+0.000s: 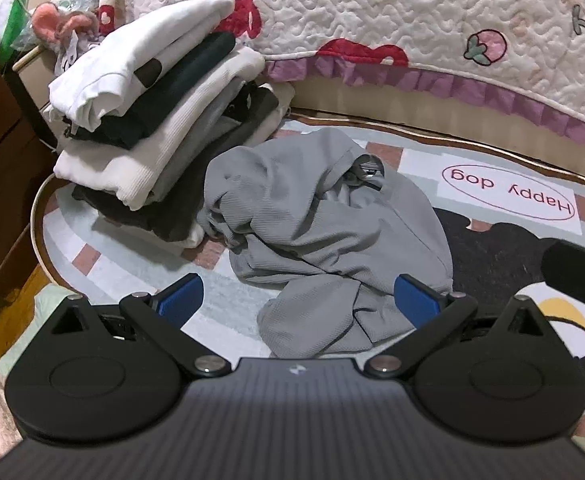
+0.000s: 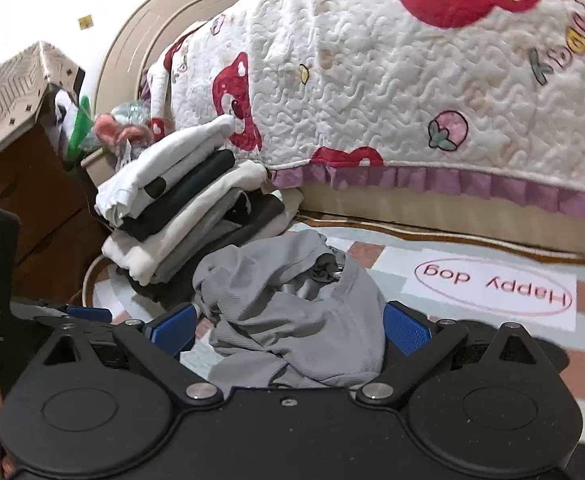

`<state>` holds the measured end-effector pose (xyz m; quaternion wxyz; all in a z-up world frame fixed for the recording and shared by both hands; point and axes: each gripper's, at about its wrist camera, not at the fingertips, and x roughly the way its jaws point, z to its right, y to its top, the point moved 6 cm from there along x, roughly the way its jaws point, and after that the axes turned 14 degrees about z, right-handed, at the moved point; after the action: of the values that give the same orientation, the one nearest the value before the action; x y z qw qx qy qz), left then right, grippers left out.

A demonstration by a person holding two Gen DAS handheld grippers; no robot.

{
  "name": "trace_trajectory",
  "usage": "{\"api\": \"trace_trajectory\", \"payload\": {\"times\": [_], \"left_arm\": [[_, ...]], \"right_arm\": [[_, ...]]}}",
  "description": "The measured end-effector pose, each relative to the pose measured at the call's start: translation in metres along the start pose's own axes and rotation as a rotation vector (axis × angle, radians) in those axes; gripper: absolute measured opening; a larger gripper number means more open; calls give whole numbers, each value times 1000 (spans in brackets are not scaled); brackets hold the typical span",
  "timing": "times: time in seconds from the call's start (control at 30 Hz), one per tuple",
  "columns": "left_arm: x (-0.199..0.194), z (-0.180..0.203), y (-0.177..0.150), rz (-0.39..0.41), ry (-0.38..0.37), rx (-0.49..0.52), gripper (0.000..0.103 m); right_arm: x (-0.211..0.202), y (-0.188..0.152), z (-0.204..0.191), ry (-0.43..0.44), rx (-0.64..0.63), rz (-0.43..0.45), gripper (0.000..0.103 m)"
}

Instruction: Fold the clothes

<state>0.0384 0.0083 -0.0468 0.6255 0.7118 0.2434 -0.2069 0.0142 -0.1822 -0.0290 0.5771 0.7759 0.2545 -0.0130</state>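
grey shirt (image 1: 324,224) lies crumpled on the rug (image 1: 504,196), just beside the folded stack (image 1: 160,120), awaiting its fold | left gripper (image 1: 298,300) released, jaws wide over its near hem | right gripper (image 2: 288,330) likewise released, ready to spread it

The left gripper (image 1: 298,300) is pointing steeply downward, its blue pads (image 1: 182,294) standing wide apart and gripping nothing. The right gripper (image 2: 288,330) is likewise gaping wide, empty, just right of the left one.
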Motion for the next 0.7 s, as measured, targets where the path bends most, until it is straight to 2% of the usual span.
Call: {"api": "trace_trajectory", "payload": {"times": [0.07,0.13,0.23,0.5,0.7], "left_arm": [[2,-4,1,1,4,1,103],[1,10,2,4,39,65,103],[-6,10,4,23,15,33,103],[-1,-1,-2,10,2,-25,103],[5,-1,-5,-3,7,-4,103]], "right_arm": [[4,1,-3,11,3,-5,101],[13,1,-10,18,7,-14,101],[12,3,-2,41,75,4,101],[2,0,2,11,112,54,101],[4,0,0,-9,105,63,101]]}}
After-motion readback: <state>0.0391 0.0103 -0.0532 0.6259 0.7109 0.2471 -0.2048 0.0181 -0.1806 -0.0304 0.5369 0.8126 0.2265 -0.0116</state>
